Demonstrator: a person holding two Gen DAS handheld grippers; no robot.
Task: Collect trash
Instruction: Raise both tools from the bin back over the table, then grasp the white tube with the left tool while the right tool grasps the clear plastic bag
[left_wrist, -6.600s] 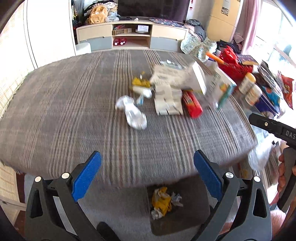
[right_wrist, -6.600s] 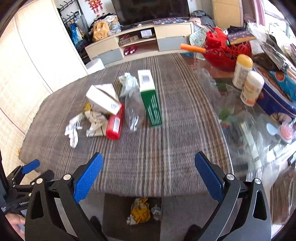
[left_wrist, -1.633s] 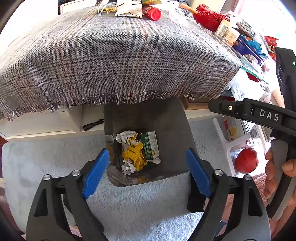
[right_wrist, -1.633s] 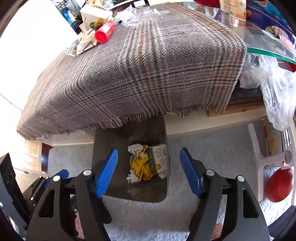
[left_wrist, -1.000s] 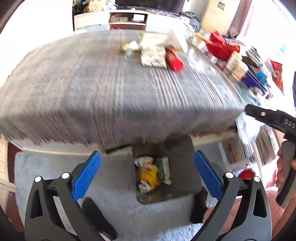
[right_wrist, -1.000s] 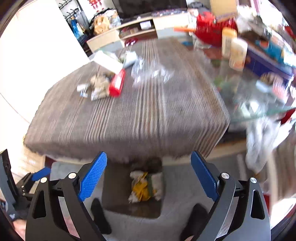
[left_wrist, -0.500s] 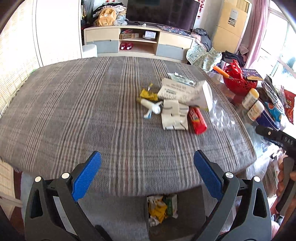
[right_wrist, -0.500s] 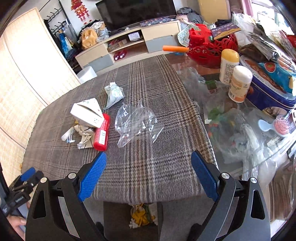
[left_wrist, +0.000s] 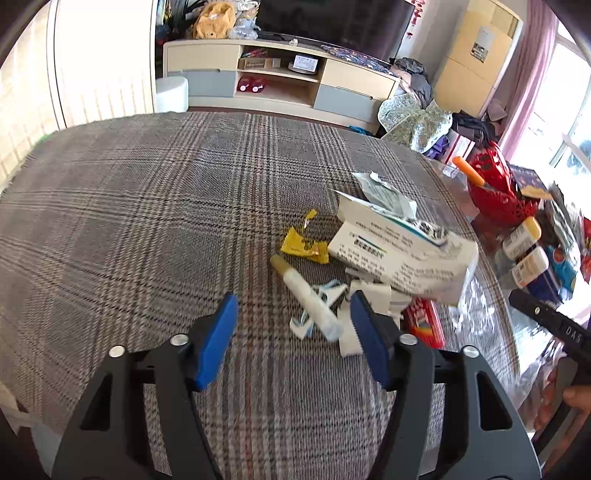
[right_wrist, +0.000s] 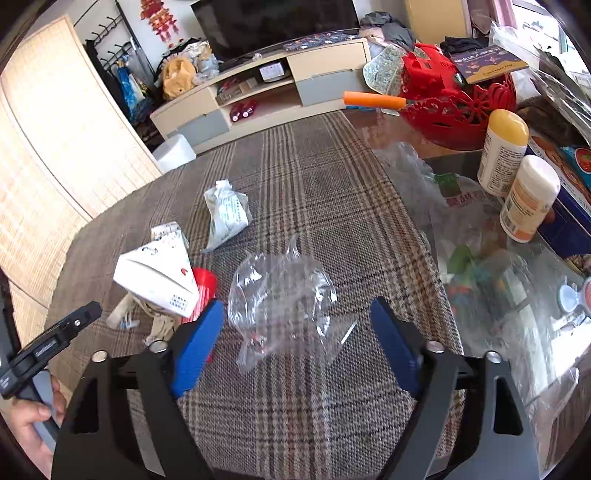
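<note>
Setting: a desk (left_wrist: 147, 192) under a grey plaid cloth, with trash lying in a loose pile near its right side.
Left hand-held gripper (left_wrist: 291, 332): its blue-padded jaws are closing with nothing between them; it hangs over the cloth, just short of the pile.
Tube (left_wrist: 306, 295): white with a gold cap, lying slantwise just ahead of the left gripper's right pad, on scraps of white paper.
Wrapper (left_wrist: 304, 245): yellow, crumpled, beyond the tube.
Box (left_wrist: 402, 254): white carton, torn open, tilted, resting on the pile to the right of the wrapper.
Red pack (left_wrist: 423, 323): flat, partly under the box.
Right hand-held gripper (right_wrist: 295, 343): jaws closing, pads not pressing anything; it hovers over the clear bag.
Clear bag (right_wrist: 284, 295): crumpled plastic on the cloth, seen between the right gripper's pads.
Paper pouch (right_wrist: 225, 212): pale, crumpled, farther back on the cloth.
Beside the cloth: a red basket (right_wrist: 461, 107) and two white bottles (right_wrist: 530, 192) on bare glass.
</note>
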